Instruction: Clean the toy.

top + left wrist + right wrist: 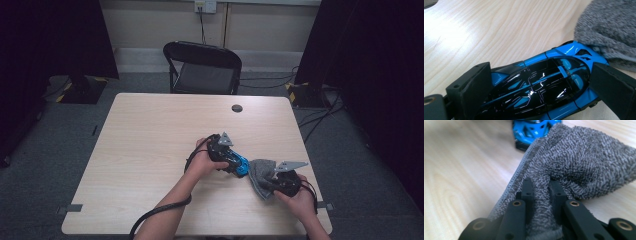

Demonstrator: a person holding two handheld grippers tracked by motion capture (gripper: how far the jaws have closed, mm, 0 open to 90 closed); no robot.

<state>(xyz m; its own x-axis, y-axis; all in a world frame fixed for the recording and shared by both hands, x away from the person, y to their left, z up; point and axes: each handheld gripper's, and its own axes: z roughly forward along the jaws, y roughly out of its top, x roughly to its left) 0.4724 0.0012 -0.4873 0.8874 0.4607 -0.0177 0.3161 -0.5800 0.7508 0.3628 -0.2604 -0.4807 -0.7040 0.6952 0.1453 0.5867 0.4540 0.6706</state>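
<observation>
A blue and black toy car (240,165) lies on the wooden table (150,135), clamped between the jaws of my left gripper (231,161). In the left gripper view the car (544,85) sits lengthwise between the two black pads (477,87), which press on its sides. A grey towel cloth (260,175) rests just right of the car, its edge touching the car's end. My right gripper (272,181) is shut on a fold of this cloth (574,165); its fingers (527,190) pinch the fabric close together. The car's blue end (531,130) shows beyond the cloth.
A small dark round disc (237,108) lies near the table's far edge. A black folding chair (202,67) stands behind the table. Cables trail from both grippers toward the near edge. The left half of the tabletop is bare wood.
</observation>
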